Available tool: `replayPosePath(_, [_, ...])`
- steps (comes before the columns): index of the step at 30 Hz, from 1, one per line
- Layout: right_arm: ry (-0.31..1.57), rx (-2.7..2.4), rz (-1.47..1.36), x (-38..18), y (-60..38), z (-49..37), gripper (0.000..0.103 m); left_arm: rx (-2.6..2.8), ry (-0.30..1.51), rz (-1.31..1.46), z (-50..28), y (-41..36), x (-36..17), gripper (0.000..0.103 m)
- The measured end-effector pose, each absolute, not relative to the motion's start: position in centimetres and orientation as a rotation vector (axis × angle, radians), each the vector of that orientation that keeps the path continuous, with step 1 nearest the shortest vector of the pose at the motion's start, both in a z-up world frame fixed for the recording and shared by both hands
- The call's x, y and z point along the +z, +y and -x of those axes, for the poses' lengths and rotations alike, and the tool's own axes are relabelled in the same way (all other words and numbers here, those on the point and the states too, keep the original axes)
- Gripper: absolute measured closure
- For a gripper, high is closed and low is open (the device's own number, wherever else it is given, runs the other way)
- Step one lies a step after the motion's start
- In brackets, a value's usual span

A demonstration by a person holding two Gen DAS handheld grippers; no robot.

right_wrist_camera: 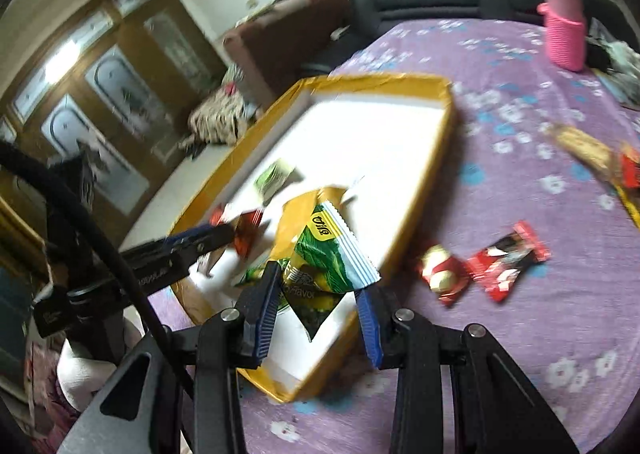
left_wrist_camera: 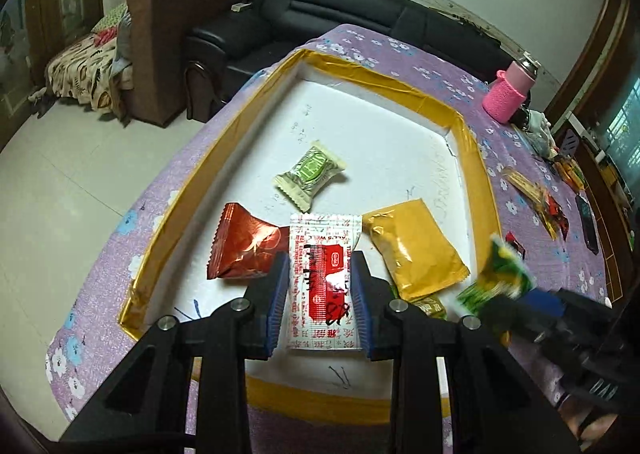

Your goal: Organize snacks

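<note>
My left gripper point(left_wrist_camera: 320, 266) is shut on a white and red packet point(left_wrist_camera: 320, 254) and holds it over the near part of the white tray with a yellow rim point(left_wrist_camera: 340, 65). In the tray lie a green candy point(left_wrist_camera: 310, 177), a red packet point(left_wrist_camera: 244, 250) and a yellow packet point(left_wrist_camera: 412, 250). My right gripper point(right_wrist_camera: 316, 282) is shut on a green packet point(right_wrist_camera: 332, 250), which hangs above the tray's point(right_wrist_camera: 372, 79) near corner. That green packet point(left_wrist_camera: 496, 282) shows blurred at the right of the left wrist view. The left gripper point(right_wrist_camera: 216, 234) reaches in from the left.
The tray rests on a table under a purple flowered cloth point(right_wrist_camera: 520, 334). Loose red snacks point(right_wrist_camera: 508, 262) and a red-gold one point(right_wrist_camera: 440, 274) lie right of the tray, more point(left_wrist_camera: 536, 197) farther back. A pink bottle point(right_wrist_camera: 566, 29) stands at the far edge. Sofas are behind.
</note>
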State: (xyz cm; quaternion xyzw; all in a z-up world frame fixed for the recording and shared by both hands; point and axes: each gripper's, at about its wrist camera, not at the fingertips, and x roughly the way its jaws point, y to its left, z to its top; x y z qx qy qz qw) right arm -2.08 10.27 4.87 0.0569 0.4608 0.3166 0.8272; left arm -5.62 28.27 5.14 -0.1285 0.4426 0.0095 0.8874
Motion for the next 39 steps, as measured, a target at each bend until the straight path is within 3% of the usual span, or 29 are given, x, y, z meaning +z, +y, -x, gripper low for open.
replayPosePath(7, [1.028, 0.644, -0.076, 3.9, 12.4, 0.7, 0.067, 0.029, 0.916, 0.287, 5.7, 28.7, 5.1, 0.07])
replayPosePath(12, [1.031, 0.583, -0.012, 3.6, 13.6, -0.2, 0.067, 0.017, 0.909, 0.33, 6.2, 29.3, 5.5, 0.061])
replayPosePath(15, [1.011, 0.572, 0.001, 3.8, 13.4, -0.3, 0.064, 0.009, 0.888, 0.361, 7.0, 29.6, 6.3, 0.052])
replayPosePath(20, [0.969, 0.626, -0.131, 6.1, 10.7, 0.6, 0.064, 0.032, 0.791, 0.372, 9.4, 29.3, 8.8, 0.02])
replayPosePath(23, [0.913, 0.602, -0.171, 7.8, 7.9, 1.4, 0.06, 0.069, 0.737, 0.362, 10.9, 28.5, 10.0, 0.007])
replayPosePath(27, [0.874, 0.502, -0.224, 8.5, 2.7, 1.8, 0.054, 0.037, 0.689, 0.358, 12.4, 26.8, 10.9, 0.005])
replayPosePath(39, [0.973, 0.297, -0.362, 4.0, -7.7, 0.5, 0.053, -0.095, 0.73, 0.279, 13.0, 21.4, 11.1, 0.005])
